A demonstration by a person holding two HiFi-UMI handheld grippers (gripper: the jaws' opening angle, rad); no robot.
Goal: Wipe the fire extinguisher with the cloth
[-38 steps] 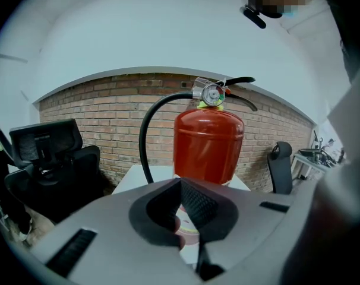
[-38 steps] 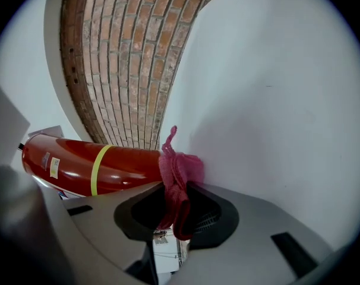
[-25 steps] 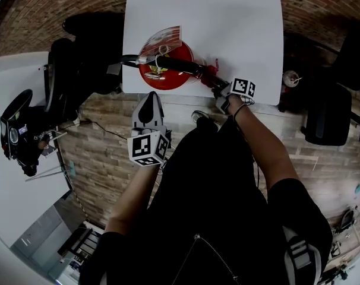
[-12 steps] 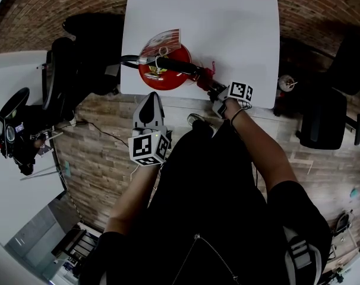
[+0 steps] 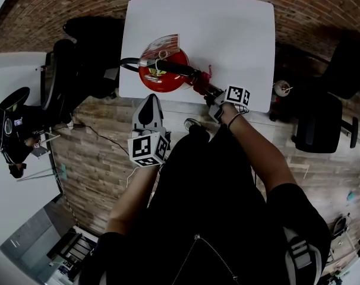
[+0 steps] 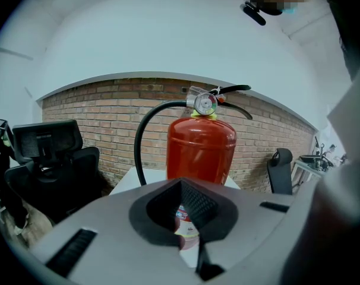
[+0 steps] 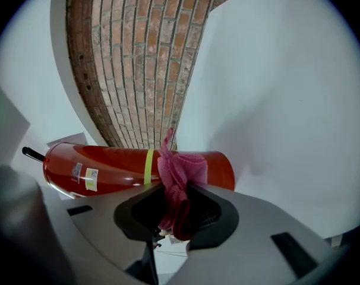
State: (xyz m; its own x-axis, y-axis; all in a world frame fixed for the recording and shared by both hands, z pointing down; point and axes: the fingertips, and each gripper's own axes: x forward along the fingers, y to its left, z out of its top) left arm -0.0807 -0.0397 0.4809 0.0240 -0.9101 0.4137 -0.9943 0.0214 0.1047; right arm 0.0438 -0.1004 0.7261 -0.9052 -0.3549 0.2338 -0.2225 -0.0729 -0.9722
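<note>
While the right gripper (image 5: 214,94) has the pink cloth (image 5: 202,79) clamped in its jaws right by the fire extinguisher (image 5: 162,73), which stands upright near the front left of the white table (image 5: 227,34), the left gripper (image 5: 149,103) just hangs off the table's edge, jaws closed on nothing. A black office chair (image 5: 79,52) crowds the table's left side. Versus a second ago, the cloth's slid left toward the tank; the left one hasn't budged.

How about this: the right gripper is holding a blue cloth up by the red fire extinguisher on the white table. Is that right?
Not quite. The cloth is pink, not blue, as the right gripper view shows. The rest is right: the right gripper is holding it up by the red fire extinguisher on the white table.
</note>
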